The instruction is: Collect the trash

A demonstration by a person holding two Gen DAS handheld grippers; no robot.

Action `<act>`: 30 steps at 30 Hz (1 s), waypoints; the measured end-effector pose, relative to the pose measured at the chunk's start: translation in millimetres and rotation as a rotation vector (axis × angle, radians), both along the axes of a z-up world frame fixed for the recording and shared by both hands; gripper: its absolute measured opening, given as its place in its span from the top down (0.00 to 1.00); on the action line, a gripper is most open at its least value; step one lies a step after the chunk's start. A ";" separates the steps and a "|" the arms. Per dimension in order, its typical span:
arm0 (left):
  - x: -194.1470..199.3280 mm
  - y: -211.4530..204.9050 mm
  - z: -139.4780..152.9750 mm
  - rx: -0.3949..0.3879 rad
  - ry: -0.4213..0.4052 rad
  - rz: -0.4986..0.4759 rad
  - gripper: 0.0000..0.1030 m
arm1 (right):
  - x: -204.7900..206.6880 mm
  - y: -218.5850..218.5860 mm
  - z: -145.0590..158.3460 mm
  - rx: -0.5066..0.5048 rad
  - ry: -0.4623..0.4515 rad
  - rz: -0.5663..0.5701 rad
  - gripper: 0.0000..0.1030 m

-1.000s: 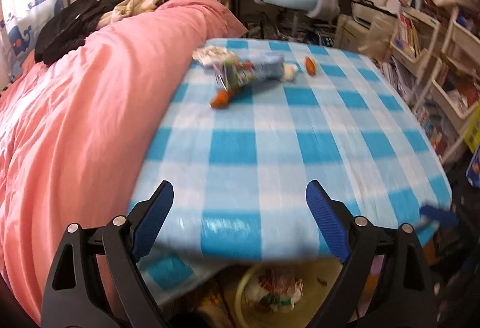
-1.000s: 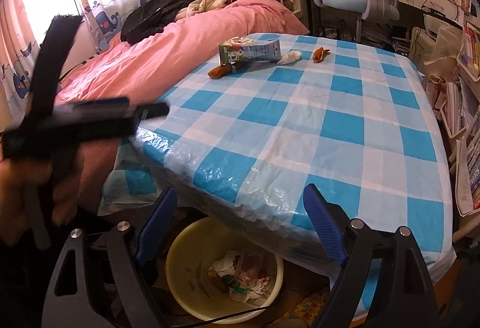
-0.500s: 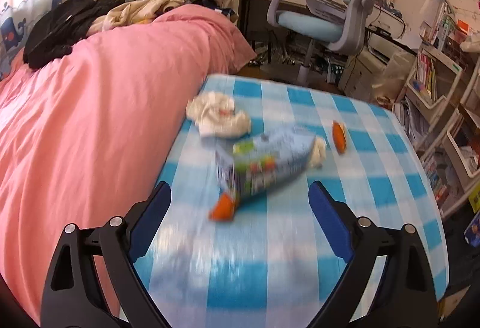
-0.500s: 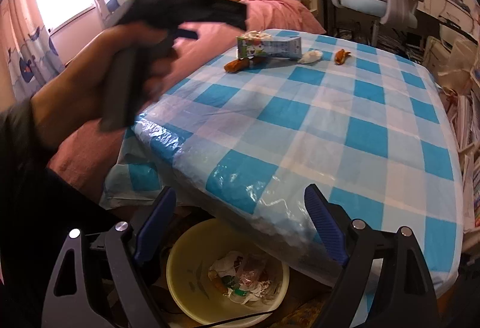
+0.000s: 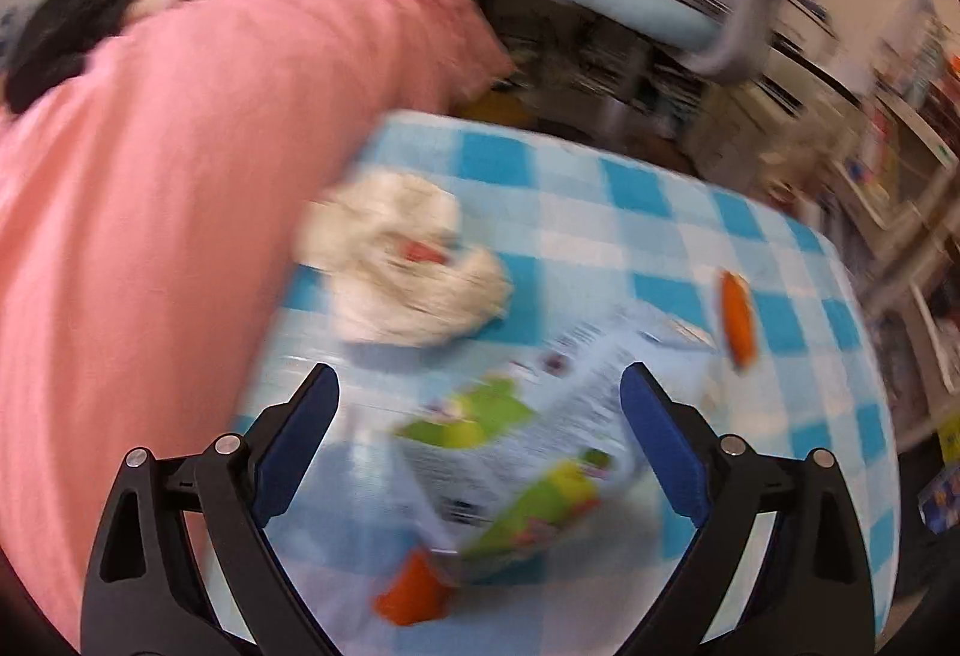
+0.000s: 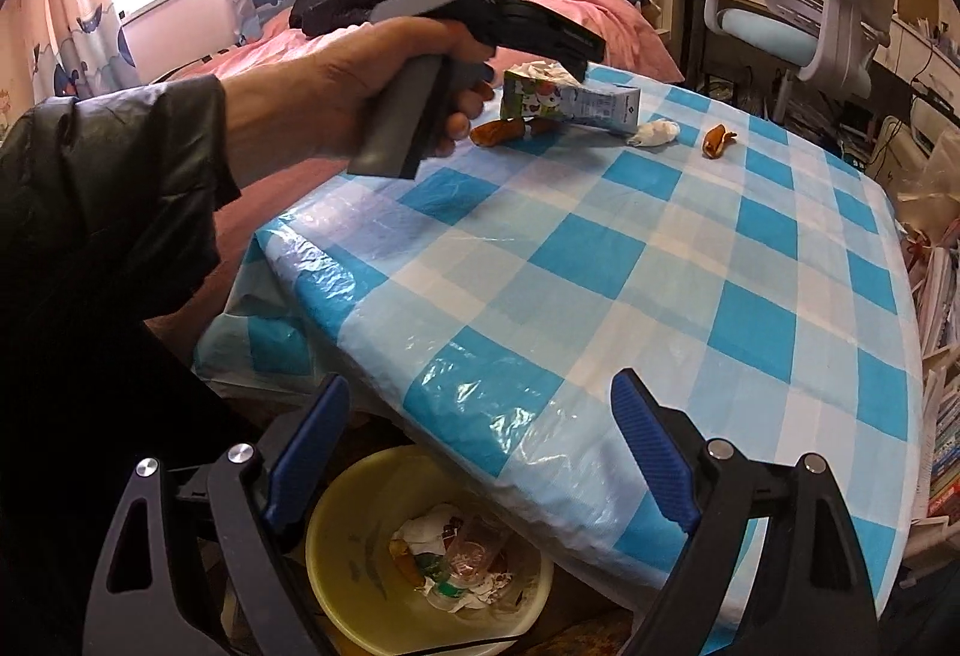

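With the left tongs (image 5: 474,437) wide above the carton (image 5: 510,452), closing askew could knock the orange scrap (image 5: 414,590) beside it off the counter (image 6: 660,260).

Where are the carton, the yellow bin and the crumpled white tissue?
carton (image 6: 570,101): right wrist view, on its printed side.
yellow bin (image 6: 336,530): right wrist view, on its left rim.
crumpled white tissue (image 5: 408,272): left wrist view, on its middle.

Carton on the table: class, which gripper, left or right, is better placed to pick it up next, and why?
Left. The left gripper is open right over the carton; the right gripper hangs back over the bin.
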State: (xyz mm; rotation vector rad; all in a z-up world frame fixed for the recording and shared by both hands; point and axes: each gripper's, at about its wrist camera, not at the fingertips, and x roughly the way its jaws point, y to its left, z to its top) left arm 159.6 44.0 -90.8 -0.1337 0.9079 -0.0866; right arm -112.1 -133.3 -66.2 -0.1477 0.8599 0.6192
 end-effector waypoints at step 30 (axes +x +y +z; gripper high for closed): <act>-67.0 10.3 3.7 0.028 0.085 -0.184 0.37 | 12.2 -19.4 2.6 0.125 0.051 -0.115 0.15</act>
